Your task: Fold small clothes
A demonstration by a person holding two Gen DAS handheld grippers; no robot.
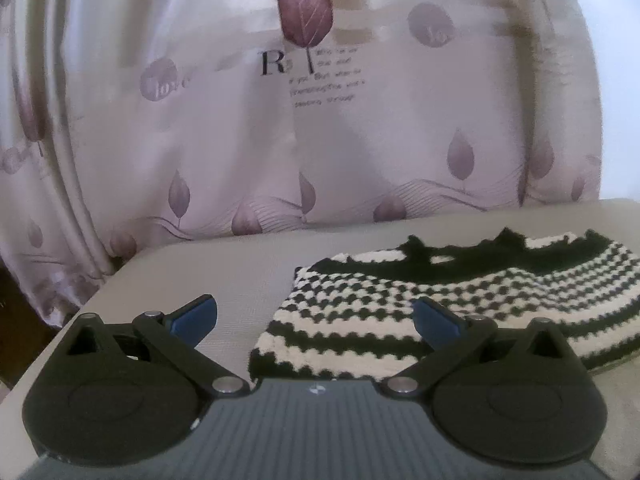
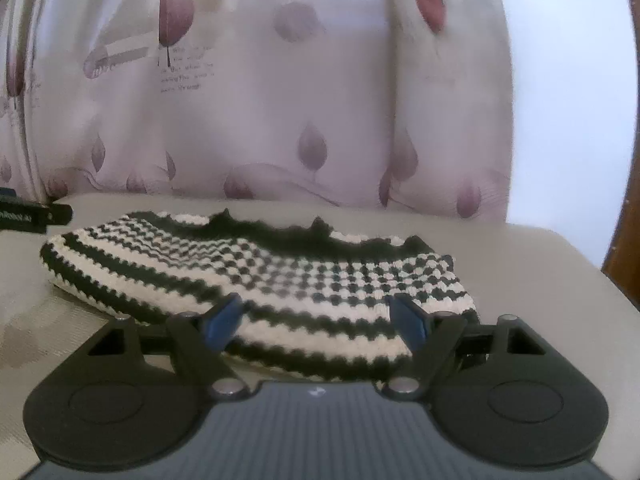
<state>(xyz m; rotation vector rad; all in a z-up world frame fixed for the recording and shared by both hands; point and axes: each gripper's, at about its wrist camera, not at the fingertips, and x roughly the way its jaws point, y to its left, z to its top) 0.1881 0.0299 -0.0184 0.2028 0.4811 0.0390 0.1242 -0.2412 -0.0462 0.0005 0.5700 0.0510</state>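
Garment: a black-and-cream striped crochet garment [image 2: 256, 276] lies folded on the table [image 1: 224, 276], black trimmed edge toward the far side.
Left gripper: the left gripper [image 1: 316, 320] has its blue pads spread wide, nothing pressed between them; the garment's near left corner lies between and just beyond the fingers.
Right gripper: the right gripper [image 2: 316, 320] stands wide, its pads apart over the garment's near edge, not pinching it.
Table: beige, padded-looking surface.
Backdrop: a pale curtain [image 1: 320, 100] with purple leaf print hangs behind the table.
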